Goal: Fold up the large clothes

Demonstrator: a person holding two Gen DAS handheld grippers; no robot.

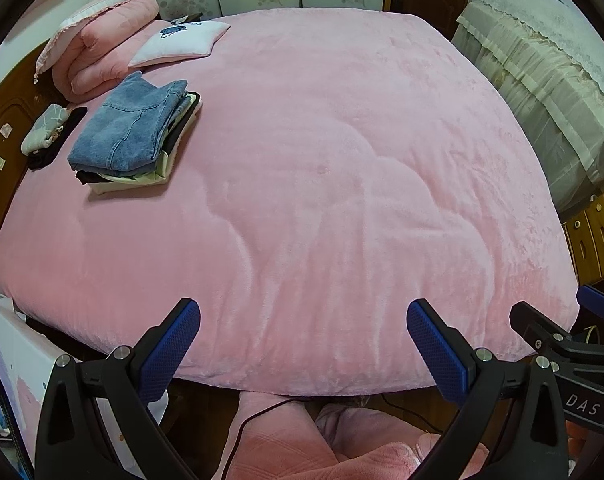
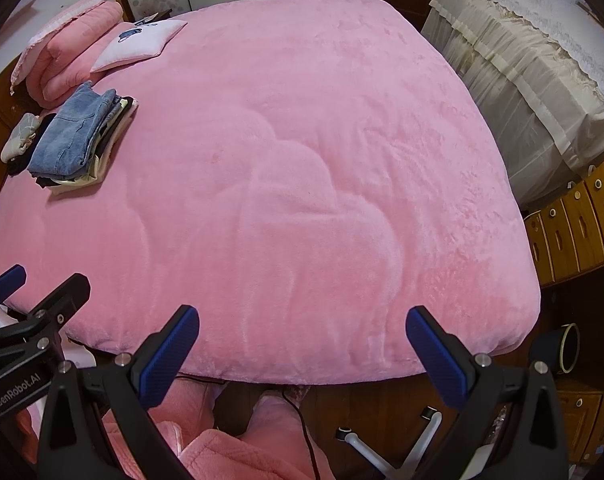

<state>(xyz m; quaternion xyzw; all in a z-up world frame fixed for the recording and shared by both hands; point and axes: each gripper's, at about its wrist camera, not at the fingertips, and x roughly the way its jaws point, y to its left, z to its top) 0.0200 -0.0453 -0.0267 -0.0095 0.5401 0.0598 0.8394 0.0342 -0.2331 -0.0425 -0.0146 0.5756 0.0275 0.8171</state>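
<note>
Two grippers, left gripper (image 1: pixel 304 344) and right gripper (image 2: pixel 303 350), jaws apart, empty; one clothes stack (image 1: pixel 135 132).

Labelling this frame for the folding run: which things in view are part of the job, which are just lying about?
Job:
- left gripper, open, empty
- right gripper, open, empty
- folded clothes stack, denim on top
- pink bed cover, work surface

Lying about:
- white pillow
- folded pink quilt
- small grey bundle
- drawer cabinet
</note>
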